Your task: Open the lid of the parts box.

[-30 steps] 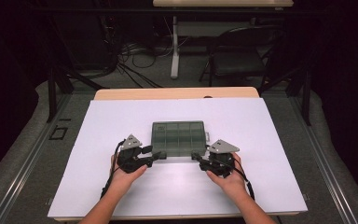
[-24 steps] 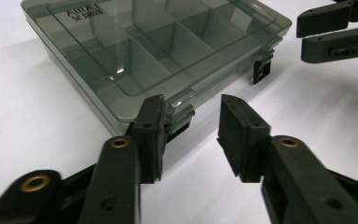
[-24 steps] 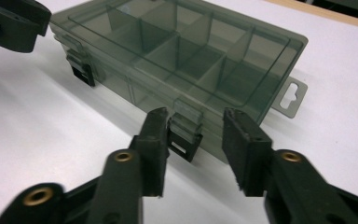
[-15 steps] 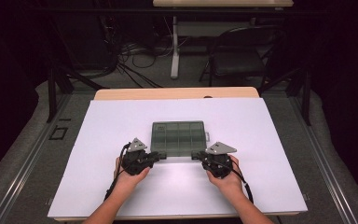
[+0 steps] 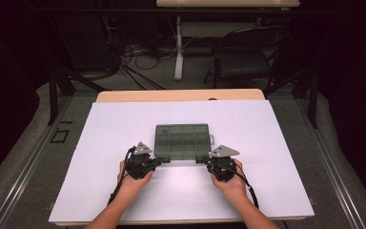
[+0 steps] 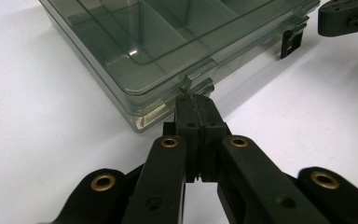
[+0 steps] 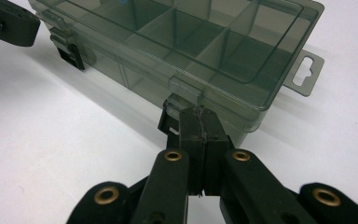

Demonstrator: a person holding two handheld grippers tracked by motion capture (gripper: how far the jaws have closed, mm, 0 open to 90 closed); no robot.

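White table (image 5: 100, 191) bears compartment box (image 5: 182, 139).

I note the high view looks forward and down from above my side of the table (image 5: 100, 191). Each gripper view sits low and close, facing along its own jaws. Both share the near edge of the clear compartment box (image 6: 135, 51) (image 7: 214, 51) (image 5: 182, 139).
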